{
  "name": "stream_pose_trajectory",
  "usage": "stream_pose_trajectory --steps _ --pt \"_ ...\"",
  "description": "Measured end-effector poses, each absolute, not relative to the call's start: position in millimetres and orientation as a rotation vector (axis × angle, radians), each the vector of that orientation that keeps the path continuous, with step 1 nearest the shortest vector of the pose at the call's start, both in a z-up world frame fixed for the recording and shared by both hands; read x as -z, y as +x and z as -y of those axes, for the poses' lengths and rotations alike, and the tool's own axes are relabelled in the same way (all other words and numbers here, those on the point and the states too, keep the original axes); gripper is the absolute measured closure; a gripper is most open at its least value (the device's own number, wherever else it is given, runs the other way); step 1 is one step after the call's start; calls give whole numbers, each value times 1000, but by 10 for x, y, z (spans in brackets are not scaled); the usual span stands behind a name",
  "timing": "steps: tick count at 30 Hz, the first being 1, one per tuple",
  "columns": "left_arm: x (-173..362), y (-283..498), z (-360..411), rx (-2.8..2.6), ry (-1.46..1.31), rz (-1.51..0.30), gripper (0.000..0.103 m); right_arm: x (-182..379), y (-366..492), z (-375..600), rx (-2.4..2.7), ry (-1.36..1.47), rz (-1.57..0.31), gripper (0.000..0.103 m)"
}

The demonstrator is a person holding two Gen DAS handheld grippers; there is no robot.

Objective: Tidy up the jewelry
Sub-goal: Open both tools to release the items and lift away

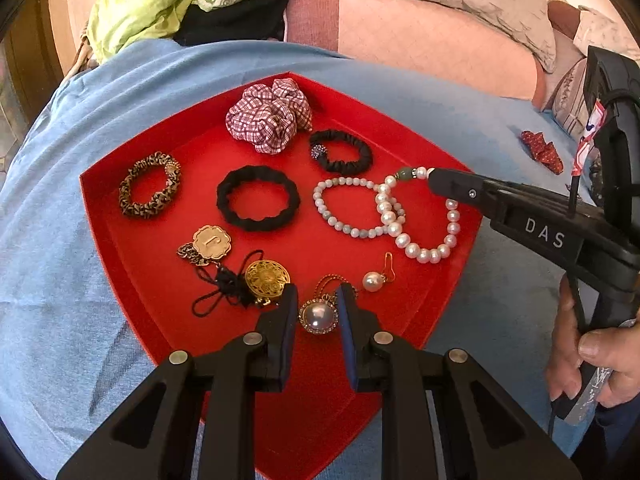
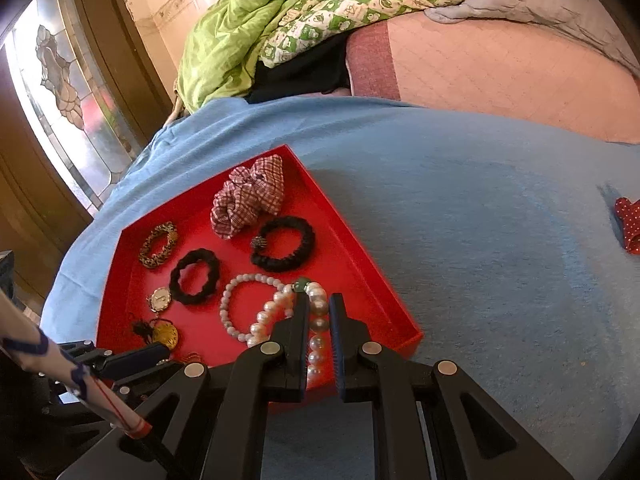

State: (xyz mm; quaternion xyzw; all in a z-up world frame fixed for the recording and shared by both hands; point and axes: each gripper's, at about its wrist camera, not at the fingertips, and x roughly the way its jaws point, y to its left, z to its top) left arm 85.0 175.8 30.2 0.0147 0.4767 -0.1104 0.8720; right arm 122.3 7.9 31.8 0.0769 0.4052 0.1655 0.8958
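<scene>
Left gripper (image 1: pixel 318 300) is straddling the pearl brooch (image 1: pixel 319 316) low in the frame, jaws narrow, looking closed on it. Right gripper (image 2: pixel 319 312) is pinching the pearl bracelet (image 1: pixel 424 220) at the red tray's (image 1: pixel 120 200) right edge, strand running along its fingers.

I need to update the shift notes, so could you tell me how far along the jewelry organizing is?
Mostly done: hair ties and a grey bead bracelet lie spread in the red tray. In hand: the right gripper is closed on the white pearl bracelet, and the left gripper grips the pearl pendant, both at the tray. Left: a red dotted scrunchie lies outside on the blue cloth.
</scene>
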Motion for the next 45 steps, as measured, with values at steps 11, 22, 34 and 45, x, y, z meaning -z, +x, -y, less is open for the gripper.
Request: stream_pose_trajectory --steps 11,22,34,45 --pt "-292 870 -1743 225 37 -999 84 -290 1217 -111 -342 135 -849 92" --pt "-289 874 -1729 221 45 -1001 83 -308 1206 -131 -335 120 -852 92" --pt "-336 863 -1715 199 44 -988 61 -384 1150 -76 -340 150 -848 64" --pt "-557 823 -1795 9 60 -865 21 -596 1050 115 -274 161 -807 36"
